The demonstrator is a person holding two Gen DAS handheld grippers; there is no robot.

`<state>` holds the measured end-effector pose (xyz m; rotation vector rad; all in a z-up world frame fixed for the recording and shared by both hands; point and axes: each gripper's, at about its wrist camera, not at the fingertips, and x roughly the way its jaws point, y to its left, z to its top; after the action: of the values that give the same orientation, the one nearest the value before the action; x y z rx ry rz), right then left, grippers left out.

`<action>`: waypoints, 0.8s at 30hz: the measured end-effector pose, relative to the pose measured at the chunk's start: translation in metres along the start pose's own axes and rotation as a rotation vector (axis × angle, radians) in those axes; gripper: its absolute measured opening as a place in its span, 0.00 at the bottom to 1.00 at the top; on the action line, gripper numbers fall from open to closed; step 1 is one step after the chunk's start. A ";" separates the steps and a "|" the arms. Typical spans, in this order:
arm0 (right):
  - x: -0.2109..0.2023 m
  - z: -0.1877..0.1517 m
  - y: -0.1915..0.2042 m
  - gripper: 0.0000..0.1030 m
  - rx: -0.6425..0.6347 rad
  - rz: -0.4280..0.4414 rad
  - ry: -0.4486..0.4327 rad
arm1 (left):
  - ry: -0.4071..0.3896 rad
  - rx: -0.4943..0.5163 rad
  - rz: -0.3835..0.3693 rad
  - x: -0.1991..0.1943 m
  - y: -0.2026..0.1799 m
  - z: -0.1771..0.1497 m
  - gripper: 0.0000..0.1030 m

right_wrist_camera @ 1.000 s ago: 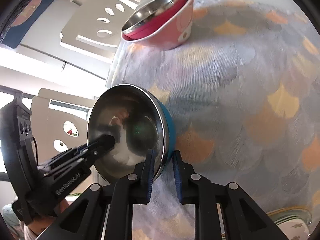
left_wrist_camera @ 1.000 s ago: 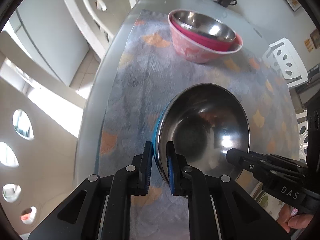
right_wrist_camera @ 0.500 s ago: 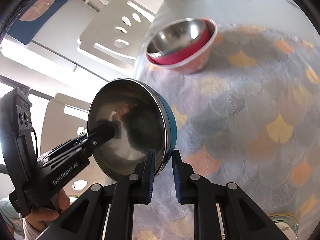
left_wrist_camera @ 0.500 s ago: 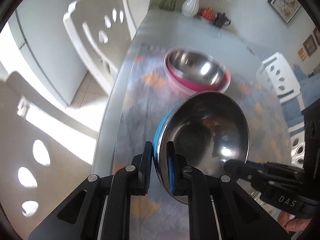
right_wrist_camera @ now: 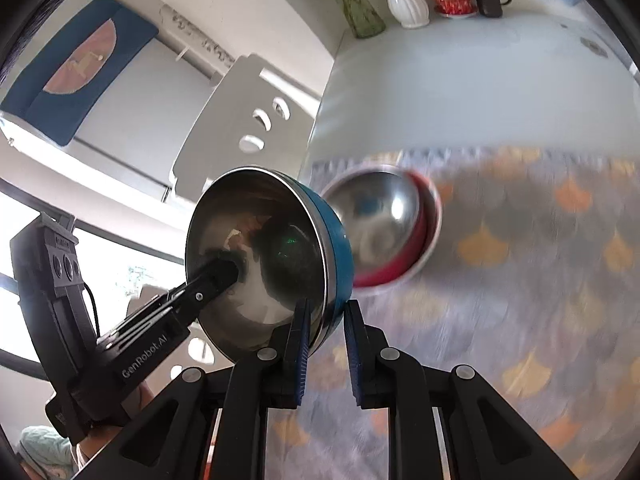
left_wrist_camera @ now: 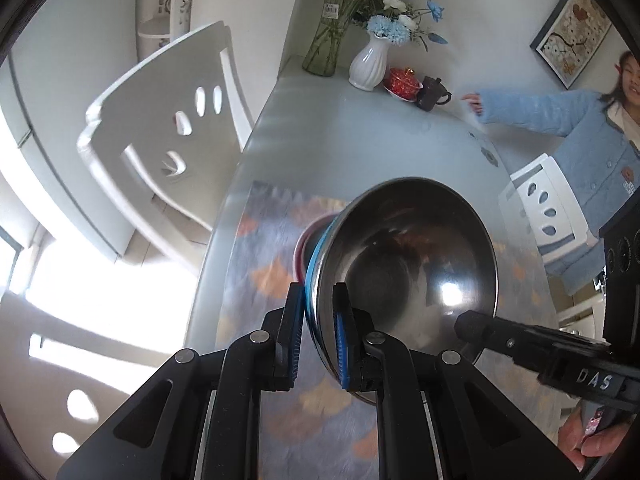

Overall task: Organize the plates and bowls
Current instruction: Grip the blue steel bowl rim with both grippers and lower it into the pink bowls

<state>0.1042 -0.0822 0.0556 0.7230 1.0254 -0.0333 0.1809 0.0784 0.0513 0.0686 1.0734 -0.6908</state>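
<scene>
Both grippers' jaws pinch the rim of a tilted blue bowl (left_wrist_camera: 408, 264) with shiny steel lining.

Right gripper (right_wrist_camera: 325, 338) jaws clamp blue bowl (right_wrist_camera: 280, 256) rim; pink bowl (right_wrist_camera: 394, 226) beyond.

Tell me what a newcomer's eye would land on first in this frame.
First, the shiny steel bowl with a blue outer shell, held in the air at centre frame, pinched at its rim by both the left gripper and the right gripper. Just beyond it on the patterned tablecloth sits a pink bowl with a steel bowl nested inside. At the table's far end stands a white ribbed vase of blue flowers.
</scene>
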 end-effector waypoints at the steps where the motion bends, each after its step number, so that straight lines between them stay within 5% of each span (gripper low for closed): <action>1: 0.001 0.008 -0.003 0.16 0.008 -0.001 -0.004 | 0.003 -0.001 0.002 0.007 -0.001 0.005 0.11; 24: 0.061 0.042 -0.050 0.16 0.060 -0.027 0.043 | 0.086 -0.009 -0.001 0.082 0.004 0.019 0.14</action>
<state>0.1514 -0.1262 -0.0058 0.7673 1.0788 -0.0724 0.2219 0.0351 -0.0080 0.0905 1.1589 -0.6885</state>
